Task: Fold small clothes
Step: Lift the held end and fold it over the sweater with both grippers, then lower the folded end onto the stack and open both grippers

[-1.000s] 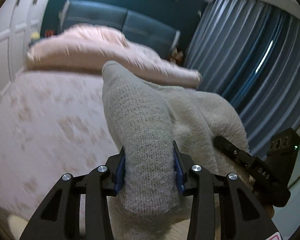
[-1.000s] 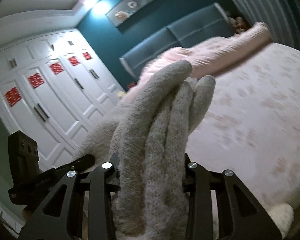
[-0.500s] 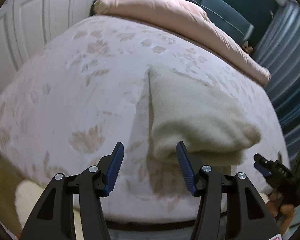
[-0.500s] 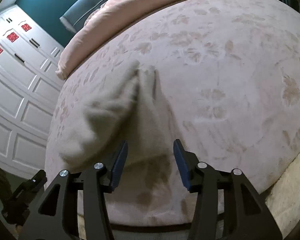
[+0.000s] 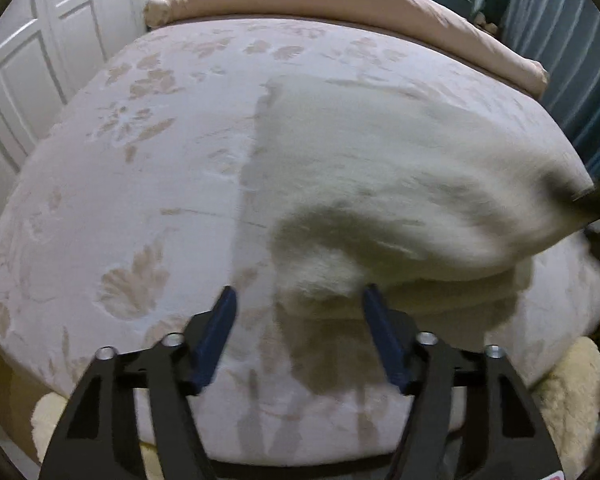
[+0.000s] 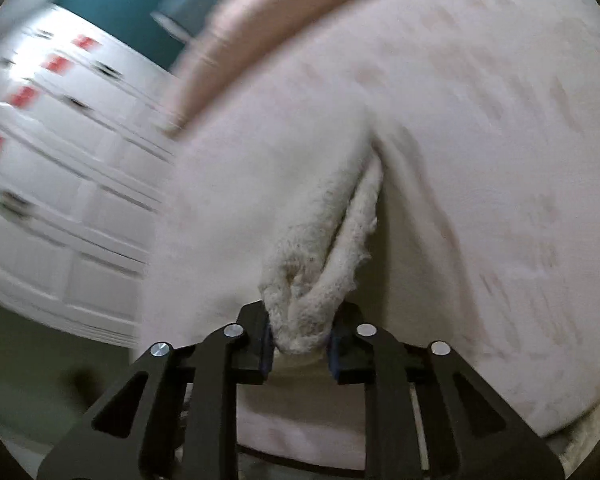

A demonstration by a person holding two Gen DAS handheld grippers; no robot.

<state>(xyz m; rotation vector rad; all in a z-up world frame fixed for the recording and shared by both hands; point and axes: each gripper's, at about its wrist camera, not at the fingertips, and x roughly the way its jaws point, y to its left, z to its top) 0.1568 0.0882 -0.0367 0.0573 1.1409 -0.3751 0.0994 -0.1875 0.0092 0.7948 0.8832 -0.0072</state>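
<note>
Your left claw (image 5: 298, 322) has just been opening and stands wide, holding nothing, at the edge of the cream knit garment (image 5: 384, 168) on the bed (image 5: 140, 184). Your right claw (image 6: 300, 342) has just been closing and pinches a bunched fold of that garment (image 6: 320, 248).

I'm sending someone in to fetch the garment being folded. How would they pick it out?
Start at the bed with the pale flowered cover, pink duvet bunched at the headboard end. Near the foot edge lies a folded sweater, one corner pinched in the right gripper. It is the only cream, fuzzy knit there; everything around it is smooth bedding.
</note>
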